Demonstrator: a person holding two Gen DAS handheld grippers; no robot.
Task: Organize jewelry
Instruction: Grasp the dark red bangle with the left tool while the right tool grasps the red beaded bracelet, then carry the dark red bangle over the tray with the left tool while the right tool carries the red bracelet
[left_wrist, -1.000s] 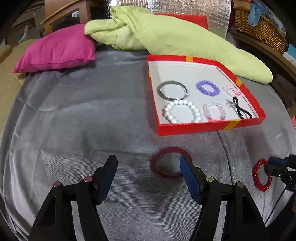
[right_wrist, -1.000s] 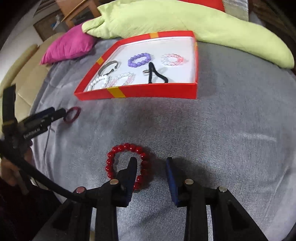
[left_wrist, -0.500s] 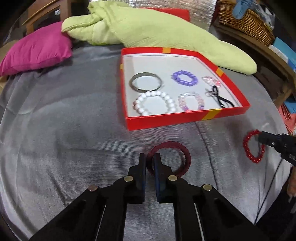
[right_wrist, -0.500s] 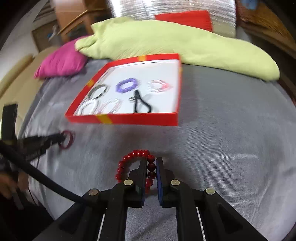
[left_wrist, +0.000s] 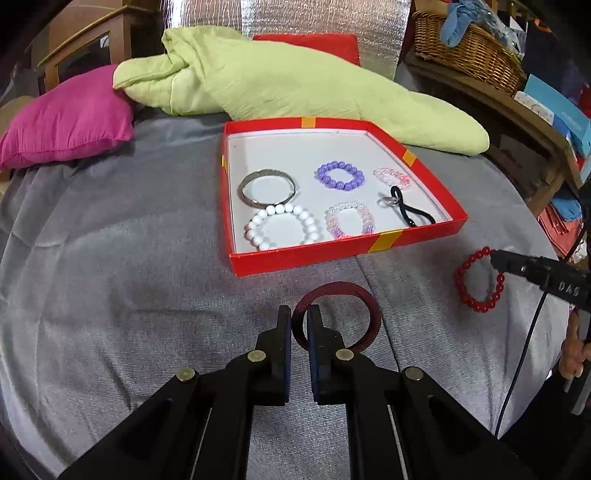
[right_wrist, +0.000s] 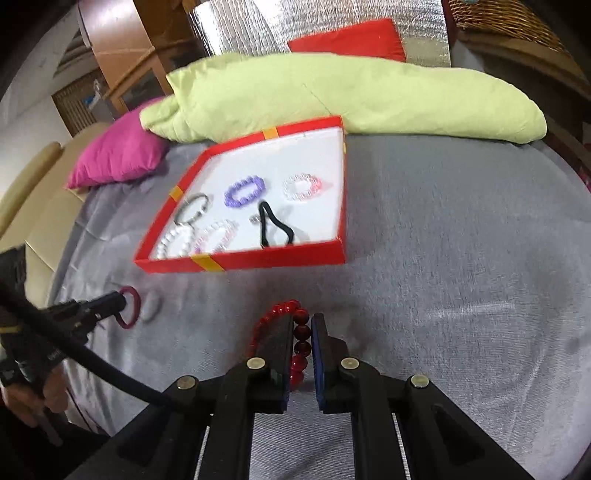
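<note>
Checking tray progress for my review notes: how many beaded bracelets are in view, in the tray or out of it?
5. Four lie in the red tray: white, purple, pale pink, pink-lilac. The red beaded bracelet is outside, clamped in the right gripper. None looks hidden.

A box (left_wrist: 306, 256) sits on the bed cover (left_wrist: 110, 258) and holds six pieces, among them a metal bangle (left_wrist: 267, 186) at its left and a hair tie (left_wrist: 410, 212) at its right. Behind the box lie a quilt (left_wrist: 295, 85) and, to the left, a pillow (left_wrist: 66, 118). Before the box is a ring bracelet (left_wrist: 354, 299); a bead bracelet (left_wrist: 476, 280) is off to the box's right.
</note>
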